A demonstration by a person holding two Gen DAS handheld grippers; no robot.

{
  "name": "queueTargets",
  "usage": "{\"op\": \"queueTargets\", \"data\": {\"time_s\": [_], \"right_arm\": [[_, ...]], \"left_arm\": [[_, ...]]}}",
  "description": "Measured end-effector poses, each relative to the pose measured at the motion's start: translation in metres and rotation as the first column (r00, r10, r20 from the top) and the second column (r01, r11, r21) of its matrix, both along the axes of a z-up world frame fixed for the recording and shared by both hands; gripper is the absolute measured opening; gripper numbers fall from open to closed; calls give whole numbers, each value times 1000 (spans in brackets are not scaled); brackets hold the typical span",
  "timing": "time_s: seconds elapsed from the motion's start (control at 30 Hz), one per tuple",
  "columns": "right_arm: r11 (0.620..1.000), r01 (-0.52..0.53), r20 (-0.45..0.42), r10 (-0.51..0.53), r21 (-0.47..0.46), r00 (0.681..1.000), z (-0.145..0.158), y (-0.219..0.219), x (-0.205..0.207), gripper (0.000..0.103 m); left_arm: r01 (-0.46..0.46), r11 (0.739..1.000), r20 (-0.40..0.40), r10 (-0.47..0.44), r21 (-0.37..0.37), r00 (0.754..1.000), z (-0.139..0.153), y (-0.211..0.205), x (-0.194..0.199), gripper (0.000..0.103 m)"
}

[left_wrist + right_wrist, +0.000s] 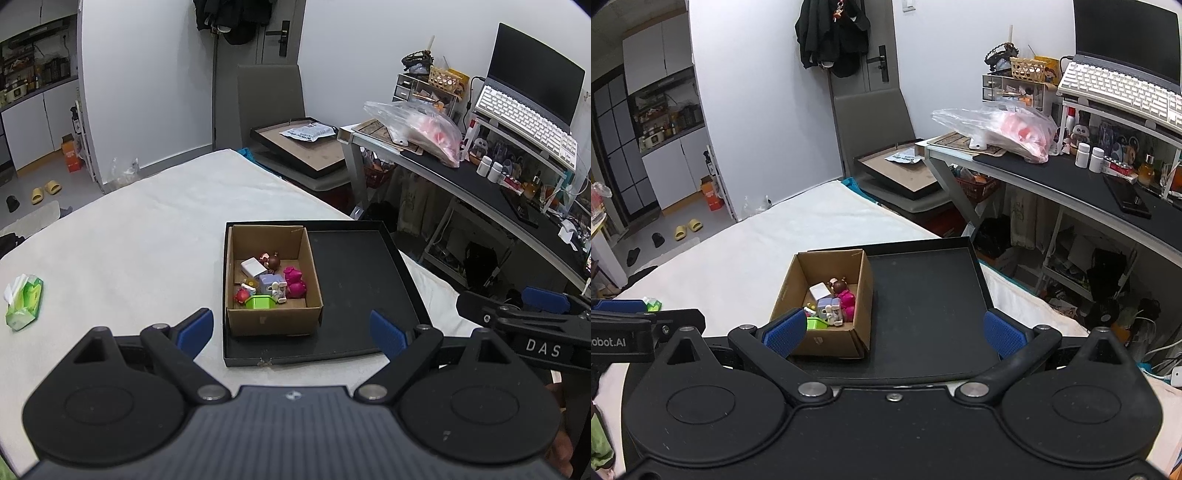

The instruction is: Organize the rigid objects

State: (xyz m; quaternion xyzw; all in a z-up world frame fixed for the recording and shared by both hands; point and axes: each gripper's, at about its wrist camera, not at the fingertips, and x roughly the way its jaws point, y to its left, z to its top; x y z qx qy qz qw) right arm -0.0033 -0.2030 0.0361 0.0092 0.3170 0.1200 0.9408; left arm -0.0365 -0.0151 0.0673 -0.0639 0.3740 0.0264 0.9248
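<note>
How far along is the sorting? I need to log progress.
Hard to say. The toys sit piled in the cardboard box at the left of the black tray, whose remaining floor is bare. Nothing is in hand: left gripper and right gripper are both open. Any laying-out remains.

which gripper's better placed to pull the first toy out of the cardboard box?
Left, probably. The left gripper is open and lined up on the cardboard box, toys dead ahead. The right gripper is open too, but faces the bare part of the black tray, with the box off toward its left finger.
</note>
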Motion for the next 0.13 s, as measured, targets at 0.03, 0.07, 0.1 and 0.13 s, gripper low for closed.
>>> {"op": "queueTargets", "data": {"time_s": [0.03,0.07,0.1,0.13], "right_arm": [[1000,1,-1,-1,0,1000,-1,-1,1,103],[1000,3,-3,-3,0,1000,-2,-1,1,103],[1000,6,-7,-6,-1,1000,-3,-1,2,103],[1000,6,-7,-6,-1,1000,-3,-1,2,103]], "left_arm": [[2,1000,-1,-2,-1,1000,0,0,1,91],[3,1000,-3,-3,-3,1000,-1,-1,3,91],[4,1000,-5,-4,-5,1000,-2,-1,4,91],[7,1000,-8,-7,-7,1000,-3,-1,7,91]]}}
